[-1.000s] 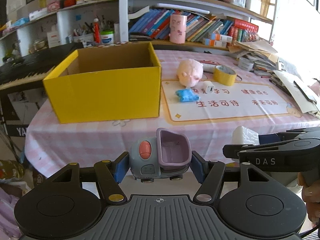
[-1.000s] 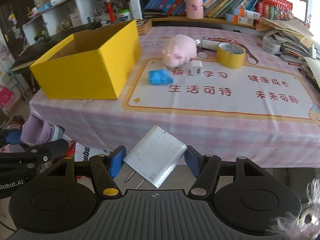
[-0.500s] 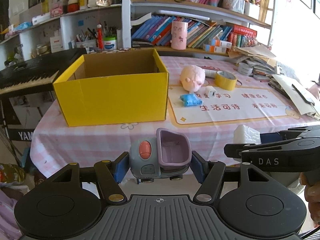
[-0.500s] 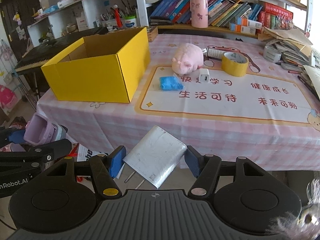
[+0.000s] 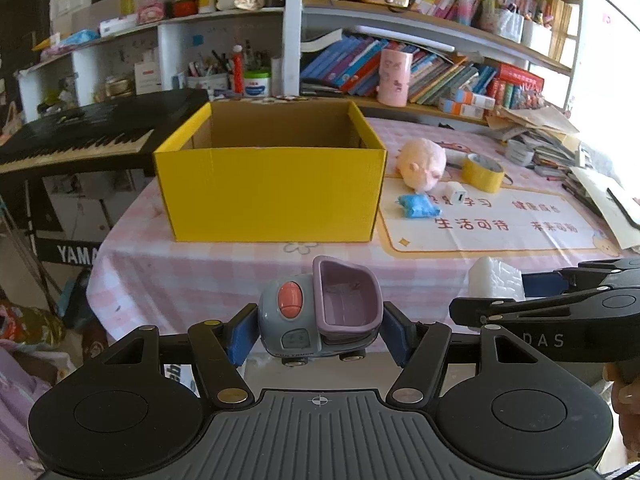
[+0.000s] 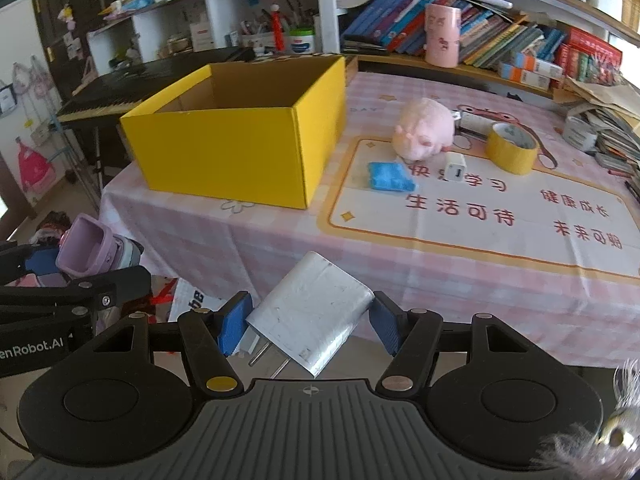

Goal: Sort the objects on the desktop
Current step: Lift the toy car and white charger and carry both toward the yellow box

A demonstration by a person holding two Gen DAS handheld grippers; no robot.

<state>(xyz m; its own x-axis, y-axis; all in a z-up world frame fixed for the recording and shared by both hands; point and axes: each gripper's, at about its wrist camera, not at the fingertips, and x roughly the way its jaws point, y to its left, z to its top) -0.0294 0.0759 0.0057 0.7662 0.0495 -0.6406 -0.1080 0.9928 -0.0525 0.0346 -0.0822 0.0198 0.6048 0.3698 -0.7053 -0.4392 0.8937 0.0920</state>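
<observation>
Crosswise between the left gripper's [image 5: 318, 334] pinching blue pads sits a toy truck [image 5: 318, 320], cab at nine o'clock, purple bucket opening upward. The right gripper [image 6: 308, 322] pinches a white charger [image 6: 310, 312], prongs toward seven o'clock; a yellow box [image 5: 272, 192] stands at twelve.

A table [image 5: 208, 264] draped in a pink checked cloth carries a yellow cardboard box [image 5: 272, 196], open at the top. To the right of the box lies a printed mat [image 6: 500, 216] with red characters. On the mat, nearest the box, sits a blue packet [image 6: 390, 176]; beyond it a pink plush pig [image 6: 424, 130], a small white charger [image 6: 456, 168] and a roll of yellow tape [image 6: 512, 148].
</observation>
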